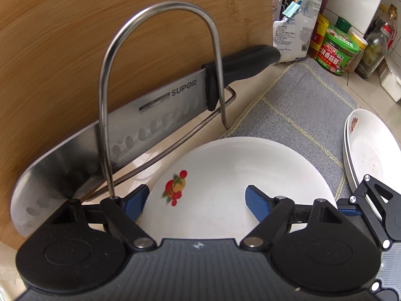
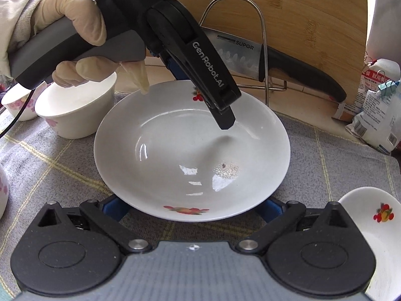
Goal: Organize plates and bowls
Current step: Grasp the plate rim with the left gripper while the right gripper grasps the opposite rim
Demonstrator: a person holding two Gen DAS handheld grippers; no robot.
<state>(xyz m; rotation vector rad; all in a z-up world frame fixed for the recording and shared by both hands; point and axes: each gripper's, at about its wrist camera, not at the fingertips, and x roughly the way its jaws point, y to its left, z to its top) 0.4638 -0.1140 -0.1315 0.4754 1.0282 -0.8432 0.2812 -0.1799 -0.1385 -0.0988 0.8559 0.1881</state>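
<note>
While both views show the plate [image 2: 175, 150], only the right shows bowls [image 2: 75, 115].

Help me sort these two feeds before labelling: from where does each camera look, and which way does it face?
Left wrist: sits on the left hand-held gripper, angled down at a white plate straddled by its blue fingers; knife beyond.
Right wrist: sits on the right hand-held gripper, facing the same plate; shows the left hand-held gripper and gloved hand.
Shared: plate, knife, wire rack, cutting board.
</note>
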